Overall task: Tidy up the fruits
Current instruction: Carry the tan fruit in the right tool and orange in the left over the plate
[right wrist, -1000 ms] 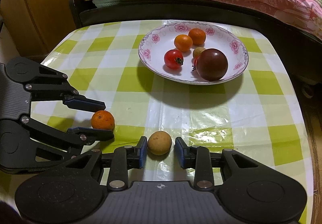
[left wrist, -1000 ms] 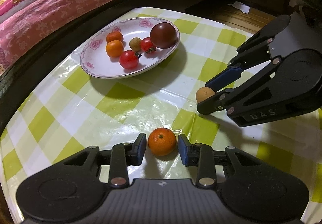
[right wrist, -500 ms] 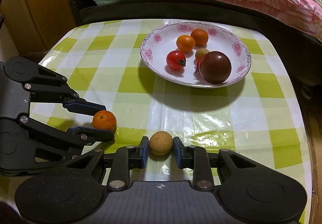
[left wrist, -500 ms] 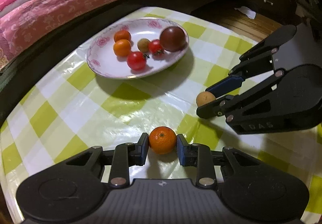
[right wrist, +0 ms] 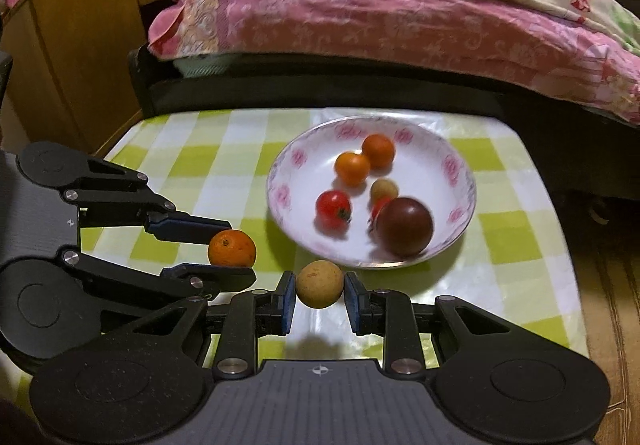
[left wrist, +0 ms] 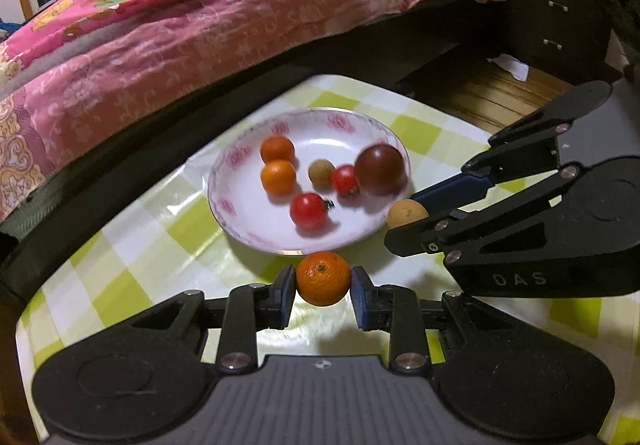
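while our left gripper clamps the round orange tangerine between its blue pads, stem dimple facing up toward us, our right gripper pinches the small tan round fruit; neither fruit shows a long axis. both fruits hang above the green-and-white checked tablecloth, at six o'clock of the white flower-rimmed plate, which holds two small oranges, two red tomatoes, a tan fruit and a dark purple tomato.

Pink floral quilt piled on the bed behind the green-checked surface, wooden cabinet far left, dark drawers far right.
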Available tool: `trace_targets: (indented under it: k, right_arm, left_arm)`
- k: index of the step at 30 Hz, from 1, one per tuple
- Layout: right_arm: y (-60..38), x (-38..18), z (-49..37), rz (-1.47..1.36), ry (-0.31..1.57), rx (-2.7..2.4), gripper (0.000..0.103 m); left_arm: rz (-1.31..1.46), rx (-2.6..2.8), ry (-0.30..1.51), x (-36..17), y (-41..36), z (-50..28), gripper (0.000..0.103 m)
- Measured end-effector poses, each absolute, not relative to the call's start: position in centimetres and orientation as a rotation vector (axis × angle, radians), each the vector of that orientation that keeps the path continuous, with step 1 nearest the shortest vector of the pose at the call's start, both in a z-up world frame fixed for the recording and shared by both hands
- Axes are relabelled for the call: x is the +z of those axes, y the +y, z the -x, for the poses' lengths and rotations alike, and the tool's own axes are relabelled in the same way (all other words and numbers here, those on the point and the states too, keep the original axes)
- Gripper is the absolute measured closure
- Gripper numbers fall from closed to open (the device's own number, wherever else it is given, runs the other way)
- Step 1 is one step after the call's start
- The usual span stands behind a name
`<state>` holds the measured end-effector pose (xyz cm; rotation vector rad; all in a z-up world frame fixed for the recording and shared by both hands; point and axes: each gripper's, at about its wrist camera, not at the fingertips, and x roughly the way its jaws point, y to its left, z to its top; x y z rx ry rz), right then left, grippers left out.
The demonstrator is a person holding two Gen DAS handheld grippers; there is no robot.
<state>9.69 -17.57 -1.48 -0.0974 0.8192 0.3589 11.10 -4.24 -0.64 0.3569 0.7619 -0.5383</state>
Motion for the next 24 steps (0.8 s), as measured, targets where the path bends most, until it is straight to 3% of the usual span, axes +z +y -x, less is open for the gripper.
trace_targets:
  k: [24]
  right_arm:
    - [-18.2,-1.8,-13.2,0.039,0.823,0.295,0.08]
  left_arm:
    - [-0.366,-0.475,0.771,-2.0,-5.3,-15.6,0.066]
